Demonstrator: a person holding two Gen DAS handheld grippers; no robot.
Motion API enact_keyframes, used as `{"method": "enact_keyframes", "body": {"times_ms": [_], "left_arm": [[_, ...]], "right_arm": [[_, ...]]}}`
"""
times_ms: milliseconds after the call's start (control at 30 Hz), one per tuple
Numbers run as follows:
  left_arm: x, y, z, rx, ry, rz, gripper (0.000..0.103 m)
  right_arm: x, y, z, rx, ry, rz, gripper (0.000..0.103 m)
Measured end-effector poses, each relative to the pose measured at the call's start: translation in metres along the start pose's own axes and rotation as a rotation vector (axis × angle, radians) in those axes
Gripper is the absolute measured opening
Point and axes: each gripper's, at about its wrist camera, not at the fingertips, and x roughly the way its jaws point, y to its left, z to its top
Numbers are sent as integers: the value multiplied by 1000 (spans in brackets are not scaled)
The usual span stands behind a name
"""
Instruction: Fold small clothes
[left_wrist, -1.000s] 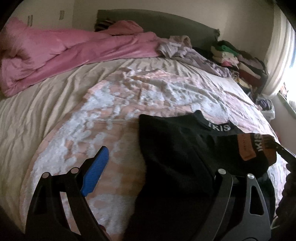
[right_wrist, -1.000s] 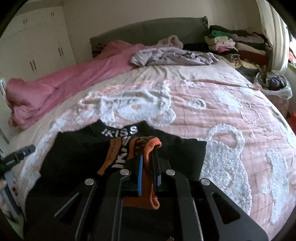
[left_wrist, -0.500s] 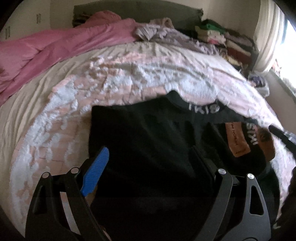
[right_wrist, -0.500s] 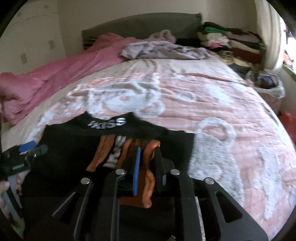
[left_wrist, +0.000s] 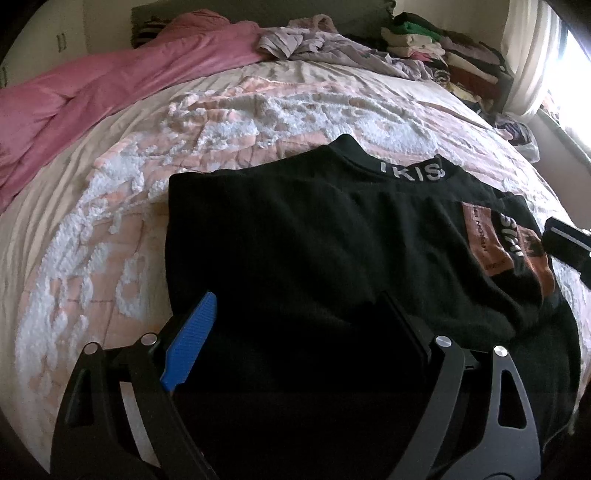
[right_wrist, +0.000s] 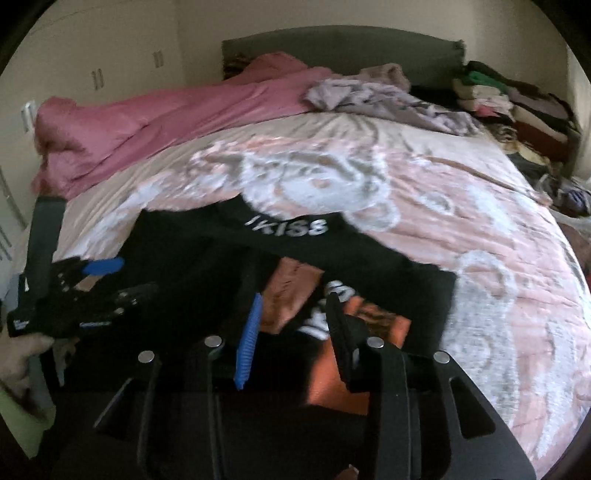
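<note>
A black top (left_wrist: 314, 236) with a white-lettered collar lies flat on the bed; it also shows in the right wrist view (right_wrist: 207, 258). Its orange-printed sleeve (left_wrist: 495, 243) is folded over the body on the right side, and shows in the right wrist view (right_wrist: 354, 362). My left gripper (left_wrist: 295, 310) is open over the top's lower left part, empty. My right gripper (right_wrist: 295, 310) is open, its fingers parted just above the orange sleeve. The left gripper shows at the left in the right wrist view (right_wrist: 88, 295).
A pink and white bedspread (left_wrist: 221, 122) covers the bed. A pink duvet (left_wrist: 110, 85) is bunched at the far left. Lilac clothes (left_wrist: 332, 44) lie by the headboard, and folded clothes are stacked (left_wrist: 443, 55) at the far right.
My right gripper has opened and let go of the orange sleeve, which now lies on the top. My left gripper has moved right, over the black top.
</note>
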Motion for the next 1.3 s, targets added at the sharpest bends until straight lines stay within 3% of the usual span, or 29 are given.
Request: {"method": "enact_keyframes", "body": {"times_ms": [133, 267, 667, 800, 933, 1000, 1300], "left_arm": [[0, 0, -1, -3, 0, -3, 80], [0, 1, -1, 2, 1, -3, 80], [-1, 0, -6, -5, -3, -13, 80], [-4, 2, -7, -19, -12, -27, 81], [-9, 4, -9, -33, -20, -40, 80], [-10, 5, -9, -37, -22, -41, 80], [-23, 6, -8, -60, -32, -60, 81]], "right_arm": [[12, 10, -5, -7, 39, 53, 39], [43, 5, -19, -10, 182, -30, 37], [44, 1, -22, 40, 167, 10, 39], [37, -6, -23, 80, 130, 61, 50], [25, -10, -26, 105, 92, 113, 53], [17, -12, -23, 119, 71, 140, 60], [-12, -15, -20, 141, 4, 144, 83]]}}
